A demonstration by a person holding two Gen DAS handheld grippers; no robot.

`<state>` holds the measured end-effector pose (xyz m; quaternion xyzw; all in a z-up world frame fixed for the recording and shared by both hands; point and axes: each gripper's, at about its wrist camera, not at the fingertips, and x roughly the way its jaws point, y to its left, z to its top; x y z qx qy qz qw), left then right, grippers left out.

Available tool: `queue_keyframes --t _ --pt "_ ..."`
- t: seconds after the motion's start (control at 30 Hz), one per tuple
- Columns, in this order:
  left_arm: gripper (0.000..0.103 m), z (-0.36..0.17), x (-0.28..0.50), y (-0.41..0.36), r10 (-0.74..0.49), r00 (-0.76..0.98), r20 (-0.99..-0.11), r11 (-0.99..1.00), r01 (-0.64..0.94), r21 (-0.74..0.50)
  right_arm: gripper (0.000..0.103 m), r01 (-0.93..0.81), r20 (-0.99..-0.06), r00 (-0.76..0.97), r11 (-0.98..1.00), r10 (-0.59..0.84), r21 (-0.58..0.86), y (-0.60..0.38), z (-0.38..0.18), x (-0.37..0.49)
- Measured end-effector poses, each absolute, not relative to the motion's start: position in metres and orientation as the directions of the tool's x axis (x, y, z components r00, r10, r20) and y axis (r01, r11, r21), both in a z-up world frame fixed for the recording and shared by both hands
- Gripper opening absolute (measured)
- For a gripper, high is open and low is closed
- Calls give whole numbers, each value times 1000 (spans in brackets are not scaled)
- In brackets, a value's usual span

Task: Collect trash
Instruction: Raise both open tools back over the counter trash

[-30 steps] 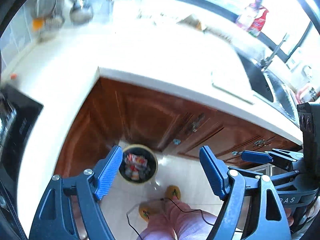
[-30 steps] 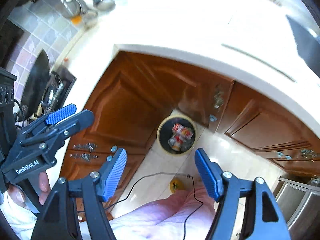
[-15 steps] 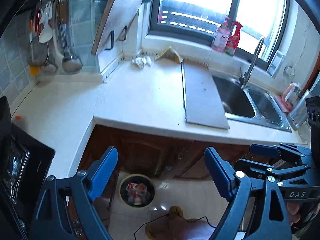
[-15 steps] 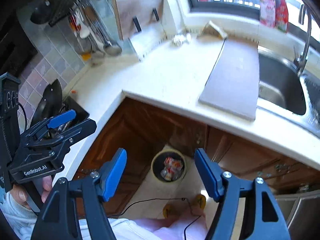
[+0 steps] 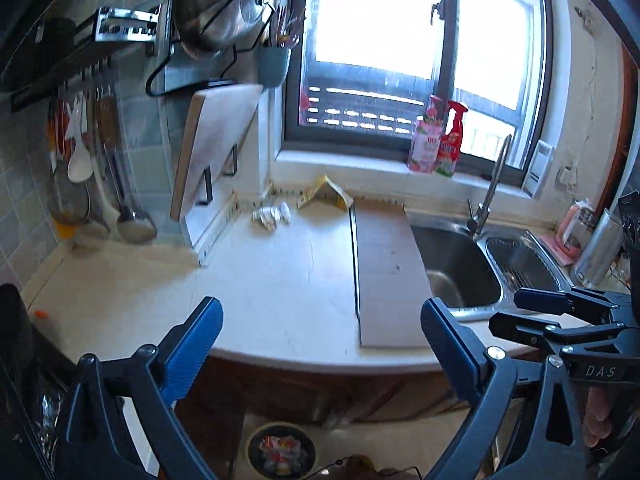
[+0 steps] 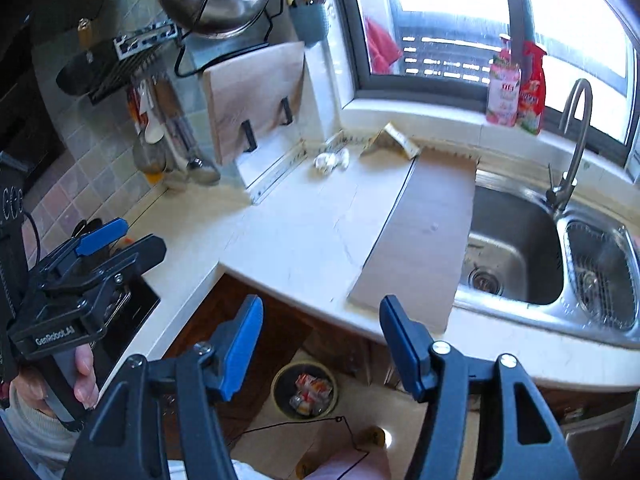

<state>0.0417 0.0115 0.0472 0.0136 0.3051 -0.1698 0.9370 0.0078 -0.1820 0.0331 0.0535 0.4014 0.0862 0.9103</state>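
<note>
In a sunlit kitchen, the left gripper (image 5: pixel 320 344) has just been spreading wide and the right gripper (image 6: pixel 320 344) narrowing, both empty, above the floor bin (image 6: pixel 304 390) of wrappers, while crumpled paper (image 5: pixel 271 214) and a yellow wrapper (image 5: pixel 326 197) lie far back on the counter (image 5: pixel 280 272).

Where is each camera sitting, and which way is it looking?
Left wrist view: on the left gripper, looking forward and down over the white countertop toward the window; the right gripper and a fingertip show at right.
Right wrist view: on the right gripper, looking down at the steel sink and counter edge; the left gripper, a hand and a pink trouser leg show.
Both share: crumpled white paper, folded yellow wrapper, round trash bin.
</note>
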Motion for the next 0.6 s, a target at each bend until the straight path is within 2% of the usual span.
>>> queue_keyframes --t 0.3,0.6 --pt "102 71 137 -29 -225 817 -531 963 271 9 61 -160 -658 716 972 234 172 -238 57 121" --pt "102 57 287 -79 -120 789 -603 976 207 76 61 -176 -654 668 928 357 327 -304 54 273"
